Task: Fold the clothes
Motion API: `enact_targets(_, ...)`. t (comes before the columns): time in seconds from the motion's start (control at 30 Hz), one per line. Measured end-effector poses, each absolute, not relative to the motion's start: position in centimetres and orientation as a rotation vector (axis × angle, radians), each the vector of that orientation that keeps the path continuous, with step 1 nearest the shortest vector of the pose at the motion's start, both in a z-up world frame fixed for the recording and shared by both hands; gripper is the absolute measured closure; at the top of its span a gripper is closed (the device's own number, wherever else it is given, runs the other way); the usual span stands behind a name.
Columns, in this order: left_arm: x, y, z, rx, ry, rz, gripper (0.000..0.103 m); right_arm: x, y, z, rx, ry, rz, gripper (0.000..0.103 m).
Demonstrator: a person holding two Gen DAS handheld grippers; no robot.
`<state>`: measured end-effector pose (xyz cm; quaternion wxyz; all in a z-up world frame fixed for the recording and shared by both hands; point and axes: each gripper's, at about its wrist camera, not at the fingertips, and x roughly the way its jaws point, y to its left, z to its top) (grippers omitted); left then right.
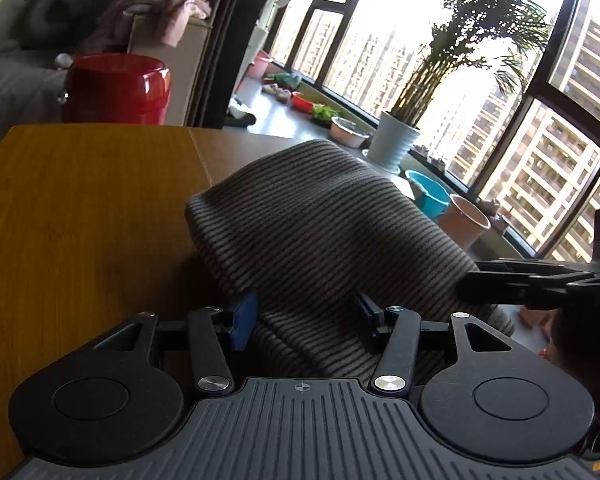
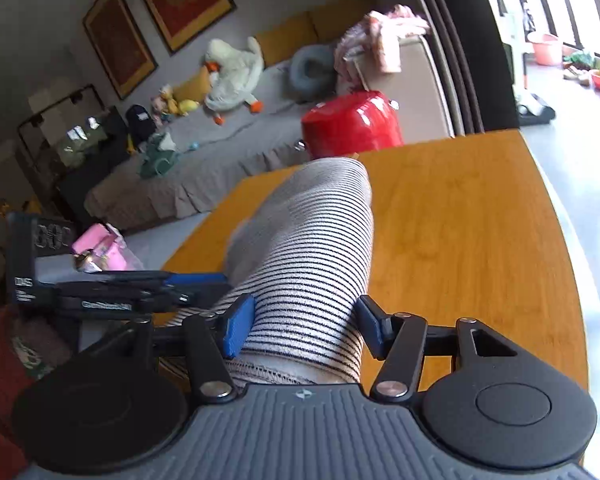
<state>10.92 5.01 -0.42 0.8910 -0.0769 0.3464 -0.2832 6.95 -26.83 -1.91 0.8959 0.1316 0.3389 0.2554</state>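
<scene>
A grey garment with thin dark stripes (image 1: 320, 224) arches up over the wooden table (image 1: 80, 208), folded over on itself. My left gripper (image 1: 306, 320) has the near edge of the garment between its blue pads (image 1: 244, 320) and is shut on it. In the right wrist view the same garment (image 2: 312, 248) runs up from my right gripper (image 2: 304, 326), which is shut on its hem. The right gripper also shows at the right edge of the left wrist view (image 1: 540, 284), and the left gripper shows at the left of the right wrist view (image 2: 140, 288). Both hold the cloth lifted above the table (image 2: 460, 240).
A red round stool (image 1: 116, 88) stands beyond the table's far edge, also in the right wrist view (image 2: 352, 124). A sofa with toys and clothes (image 2: 220, 92) is behind it. A potted plant (image 1: 396, 144) and basins (image 1: 428, 196) stand by the window.
</scene>
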Motion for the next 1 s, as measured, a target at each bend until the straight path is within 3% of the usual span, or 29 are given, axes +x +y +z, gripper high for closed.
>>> enact_targets(0.2, 11.1, 5.0, -1.2, -0.198, 0.754, -0.59, 0.033, 7.2, -28.6, -0.7, 0.322, 0.646, 0.48, 0.037)
enact_targets(0.43, 11.0, 5.1, -1.1, -0.193, 0.75, -0.593, 0.033, 11.9, -27.7, 0.4, 0.337, 0.614, 0.485, 0.026)
enact_targets(0.6, 11.0, 5.2, -1.2, -0.2, 0.754, -0.595, 0.032, 16.4, -25.9, -2.3, 0.39, 0.745, 0.479, 0.02)
enact_targets(0.7, 11.0, 5.2, -1.3, -0.197, 0.754, -0.592, 0.031, 16.6, -24.8, -2.6, 0.417, 0.76, 0.539, 0.032)
enact_targets(0.8, 11.0, 5.4, -1.2, -0.188, 0.756, -0.586, 0.03, 15.1, -24.4, -0.4, 0.407, 0.64, 0.652, 0.045)
enact_targets(1.0, 11.1, 5.6, -1.5, -0.192, 0.761, -0.588, 0.025, 15.2, -24.3, -2.1, 0.217, 0.672, 0.459, 0.044)
